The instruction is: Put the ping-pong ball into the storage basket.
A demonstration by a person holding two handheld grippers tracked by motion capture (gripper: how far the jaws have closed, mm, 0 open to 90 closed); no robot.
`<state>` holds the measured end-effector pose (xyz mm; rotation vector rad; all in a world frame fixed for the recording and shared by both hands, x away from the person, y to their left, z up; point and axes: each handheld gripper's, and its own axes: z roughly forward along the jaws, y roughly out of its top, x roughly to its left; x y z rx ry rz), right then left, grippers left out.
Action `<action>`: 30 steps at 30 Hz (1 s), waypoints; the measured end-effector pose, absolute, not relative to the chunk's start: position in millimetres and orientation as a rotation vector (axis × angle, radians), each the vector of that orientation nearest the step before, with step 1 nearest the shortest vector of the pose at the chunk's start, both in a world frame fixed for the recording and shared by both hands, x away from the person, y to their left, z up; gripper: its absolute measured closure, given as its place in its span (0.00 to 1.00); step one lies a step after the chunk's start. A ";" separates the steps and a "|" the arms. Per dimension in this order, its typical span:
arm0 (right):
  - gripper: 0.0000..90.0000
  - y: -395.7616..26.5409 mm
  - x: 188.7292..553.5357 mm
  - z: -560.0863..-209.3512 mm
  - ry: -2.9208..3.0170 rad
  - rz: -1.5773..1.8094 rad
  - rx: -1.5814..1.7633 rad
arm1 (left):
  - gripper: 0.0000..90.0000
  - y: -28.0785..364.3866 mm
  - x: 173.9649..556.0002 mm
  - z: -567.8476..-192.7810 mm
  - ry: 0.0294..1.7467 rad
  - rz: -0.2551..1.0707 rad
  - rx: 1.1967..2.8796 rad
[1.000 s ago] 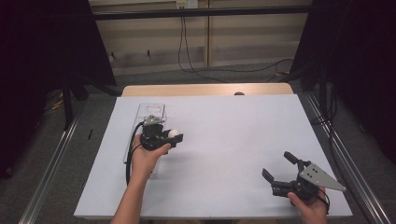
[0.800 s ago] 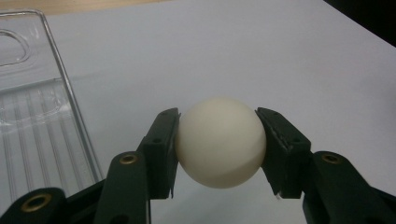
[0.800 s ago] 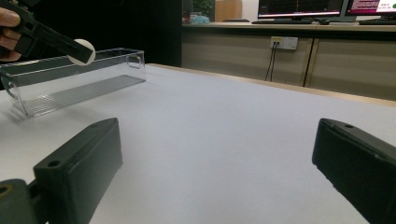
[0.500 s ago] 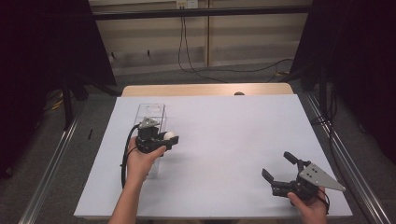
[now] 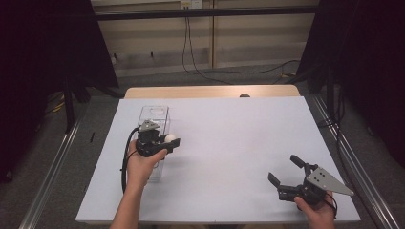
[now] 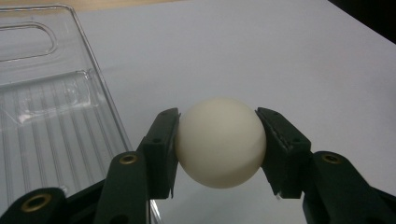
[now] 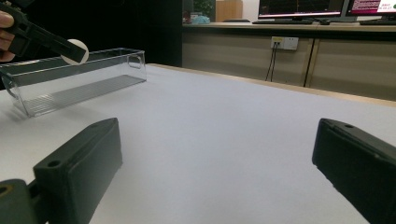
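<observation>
Now my left tongs point(image 5: 173, 141) are pinching a small cream-white ball point(image 5: 170, 139), one black jaw pressed to each side of it, and the ball hangs in the air just off the right-hand long wall of the clear plastic rectangular bin point(image 5: 154, 112). In the left gripper view the ball point(image 6: 220, 142) sits squarely between the jaws, with the ribbed floor of the bin point(image 6: 42, 112) at about ten o'clock from it and the white bench point(image 6: 280, 56) beneath.

Compared with a second ago, my left hand point(image 5: 141, 164) has drawn back toward me and a little to the left, from roughly the middle of the bin's length toward its near end. The ball has travelled with it, so the grip has held. I judge the work in hand to be carrying the ball to the bin, and the ball is not yet over the opening. A short move toward nine o'clock would put it above the bin before letting go.

My right tongs point(image 5: 282, 171) are spread wide and hold nothing, resting low at the bench's five o'clock corner, well apart from the bin. They sit where they sat a second ago. From the right gripper view the bin point(image 7: 74, 84) stands far off at ten o'clock, with the ball point(image 7: 76, 51) near its rim.
</observation>
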<state>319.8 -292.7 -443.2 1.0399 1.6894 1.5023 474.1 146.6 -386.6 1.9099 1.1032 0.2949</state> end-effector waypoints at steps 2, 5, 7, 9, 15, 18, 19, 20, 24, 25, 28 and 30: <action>0.01 -292.5 319.6 -443.1 1.694 1.504 1.040 | 0.57 149.4 473.4 -386.7 1.097 0.298 1.928; 0.01 -292.7 319.5 -443.3 1.702 1.501 1.032 | 0.57 153.8 472.9 -388.4 1.105 0.292 1.930; 0.01 -292.7 319.5 -443.4 1.703 1.501 1.032 | 0.57 156.4 473.3 -389.6 1.112 0.293 1.932; 0.01 -292.4 319.3 -443.1 1.697 1.505 1.041 | 0.57 158.1 472.9 -389.3 1.120 0.295 1.920; 0.01 -292.0 319.5 -443.2 1.696 1.503 1.038 | 0.57 159.2 473.6 -386.4 1.103 0.278 1.911; 0.01 -292.6 319.3 -443.5 1.699 1.499 1.032 | 0.57 158.4 474.4 -385.7 1.102 0.280 1.904; 0.01 -292.2 319.4 -443.4 1.692 1.501 1.044 | 0.57 158.5 474.5 -385.2 1.101 0.281 1.910; 0.01 -292.3 319.2 -443.3 1.695 1.501 1.045 | 0.57 158.4 474.5 -384.6 1.097 0.274 1.910; 0.01 -292.3 319.6 -443.5 1.694 1.502 1.039 | 0.57 159.4 474.5 -381.5 1.097 0.286 1.899; 0.01 -292.0 319.8 -443.5 1.687 1.502 1.046 | 0.57 160.6 474.9 -380.6 1.092 0.288 1.906; 0.01 -292.4 319.6 -443.4 1.695 1.502 1.038 | 0.57 162.8 475.4 -378.6 1.094 0.291 1.899; 0.01 -292.7 319.7 -443.3 1.696 1.499 1.038 | 0.57 164.0 475.3 -377.1 1.092 0.287 1.899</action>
